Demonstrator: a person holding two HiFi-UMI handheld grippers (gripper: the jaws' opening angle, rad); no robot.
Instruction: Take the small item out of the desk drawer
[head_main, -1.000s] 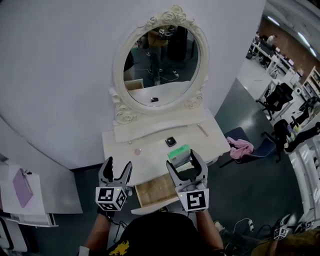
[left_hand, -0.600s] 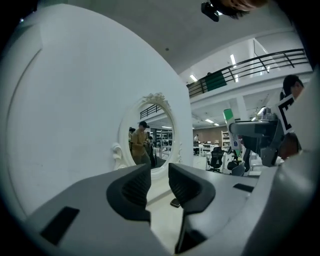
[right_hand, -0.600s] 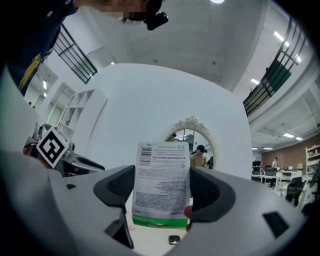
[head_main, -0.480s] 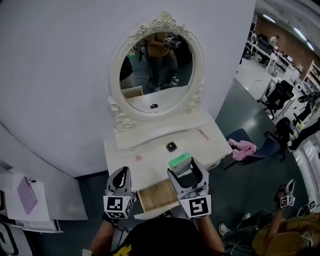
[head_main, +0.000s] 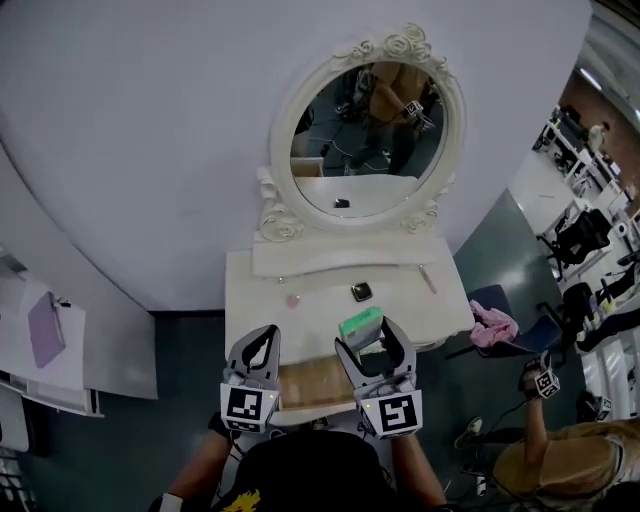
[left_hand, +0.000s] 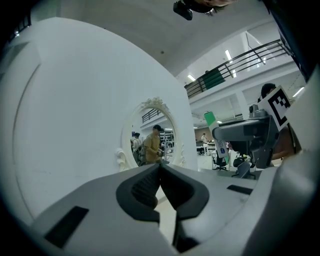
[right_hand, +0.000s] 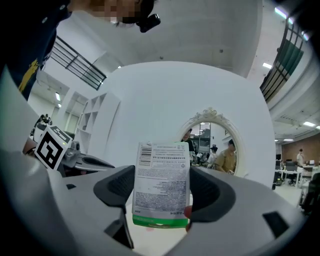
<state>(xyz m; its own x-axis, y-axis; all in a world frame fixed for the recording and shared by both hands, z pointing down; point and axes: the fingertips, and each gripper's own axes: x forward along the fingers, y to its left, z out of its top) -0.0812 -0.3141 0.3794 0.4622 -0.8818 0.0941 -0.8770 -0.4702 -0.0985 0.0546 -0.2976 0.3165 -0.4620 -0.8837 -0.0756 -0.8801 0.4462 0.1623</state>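
Since the green packet (head_main: 359, 324) is clamped between the right gripper (head_main: 367, 338) fingers mid-frame, up out of the open drawer (head_main: 314, 381), I'd keep that squeeze steady; left gripper (head_main: 266, 334) fingers are closed, empty

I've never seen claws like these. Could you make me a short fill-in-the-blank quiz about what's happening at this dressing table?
1. The right claw grips a white and ____ packet.
2. The left claw holds nothing, and its jaws are ____.
3. Below the two claws, the wooden drawer of the dressing table stands ____.
4. The mirror above the table top is ____ in shape.

Missing words: green; shut; open; oval.
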